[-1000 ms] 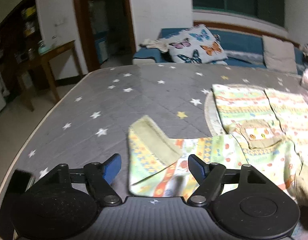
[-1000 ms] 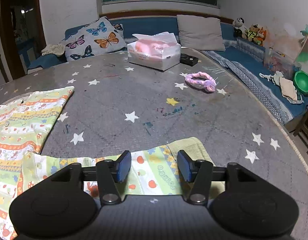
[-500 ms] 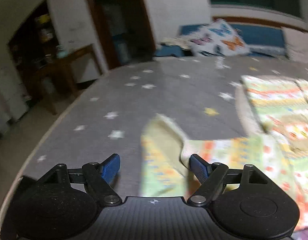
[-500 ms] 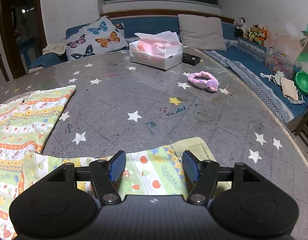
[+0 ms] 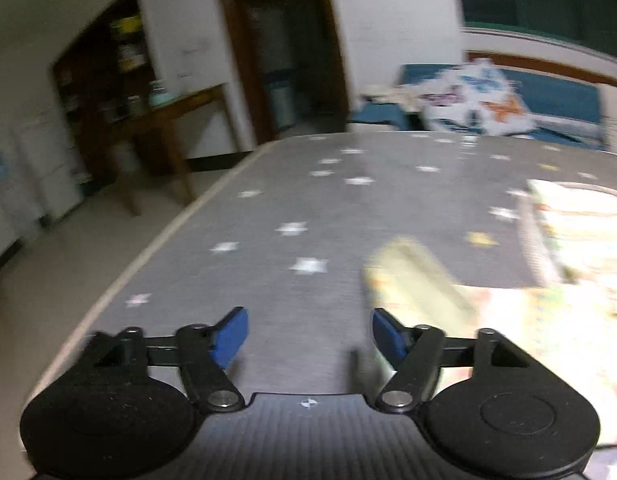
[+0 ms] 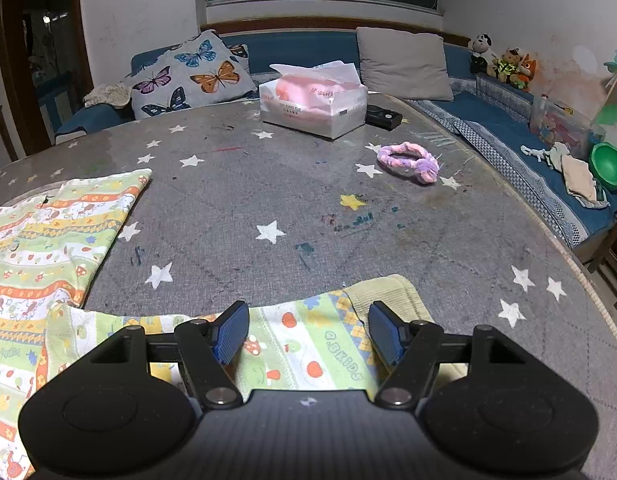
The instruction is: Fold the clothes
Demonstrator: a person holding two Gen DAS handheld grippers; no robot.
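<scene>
Lying spread across the grey star-printed surface (image 6: 308, 208), the child's pale green cotton garment with fruit and mushroom prints (image 6: 304, 344) is hardly folded as yet. One sleeve, ending in a ribbed olive cuff (image 6: 388, 292), stretches flat toward 1 o'clock in the right wrist view, and the body of the garment runs off to 9 o'clock. A second striped yellow-and-orange printed cloth (image 6: 60, 224) lies flat at 10 o'clock, touching or overlapping the garment; I cannot tell whether it belongs to the same set.

The right claw (image 6: 308, 336) hovers directly over the sleeve, released, its blue pads spread to either side of the fabric and grasping nothing. The left claw (image 5: 308, 336) is also released and empty; its view is blurred, with bare surface between the pads and the other olive cuff (image 5: 412, 276) off at 1 o'clock.

My judgement: the task is at an early stage. Both sleeves lie outstretched, no crease is set, and sleeve folds and body folds are all left to do.

Farther out, at 12 o'clock, stand a white and pink tissue box (image 6: 312, 100) and a small black remote (image 6: 384, 116); a purple fuzzy headband (image 6: 408, 162) lies at 1 o'clock.
</scene>
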